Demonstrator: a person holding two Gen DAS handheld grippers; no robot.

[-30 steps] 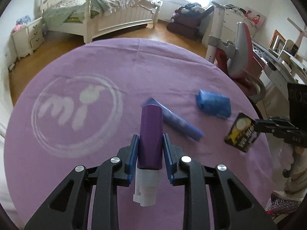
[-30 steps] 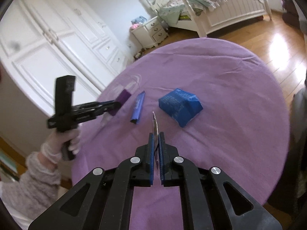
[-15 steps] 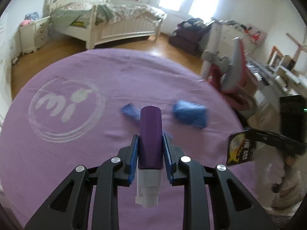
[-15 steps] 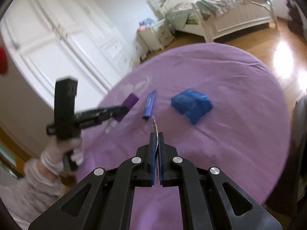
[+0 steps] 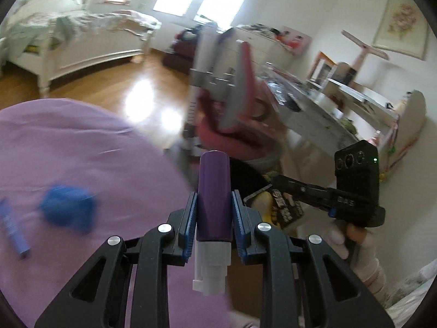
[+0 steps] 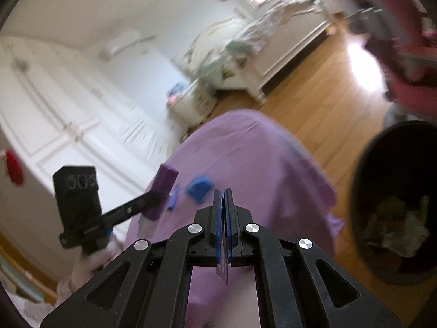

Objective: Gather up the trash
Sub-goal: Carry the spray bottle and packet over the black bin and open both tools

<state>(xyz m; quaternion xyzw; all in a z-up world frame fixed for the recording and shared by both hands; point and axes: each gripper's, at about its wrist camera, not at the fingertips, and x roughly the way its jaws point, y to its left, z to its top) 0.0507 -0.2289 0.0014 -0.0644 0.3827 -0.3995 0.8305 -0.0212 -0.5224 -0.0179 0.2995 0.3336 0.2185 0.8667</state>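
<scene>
Progress stands at mid-task: two items are in hand, two remain on the surface, and nothing carried has yet gone into the bin.

The left gripper (image 5: 213, 213) occupies the lower centre of the left wrist view. Its jaws are clamped on the purple bottle (image 5: 214, 196), which stands upright between the blue pads with its white cap pointing down toward the camera. The same bottle appears at centre left of the right wrist view, held out beyond the near edge of the purple-covered surface (image 6: 259, 158).

The right gripper (image 6: 224, 205) sits at lower centre of its own view. Its jaws are pressed together on a thin flat wrapper (image 6: 224, 262), seen edge-on there. In the left wrist view the black and yellow face of this wrapper shows at centre right, just beside the purple bottle.

The trash bin (image 6: 366, 191) fills the right edge of the right wrist view. It is dark, open at the top, and already holds crumpled waste. It stands on the wooden floor, apart from the surface.

Items left to collect:
- The crumpled blue packet (image 5: 67, 209), at middle left of the left wrist view, lies on the surface.
- The blue stick pack (image 5: 13, 228), at the far left edge of that view, lies near the packet but apart from it.

Judged remaining work: deposit both held items in the bin, then collect the two blue items. Both views are blurred, so finer detail cannot be told.
</scene>
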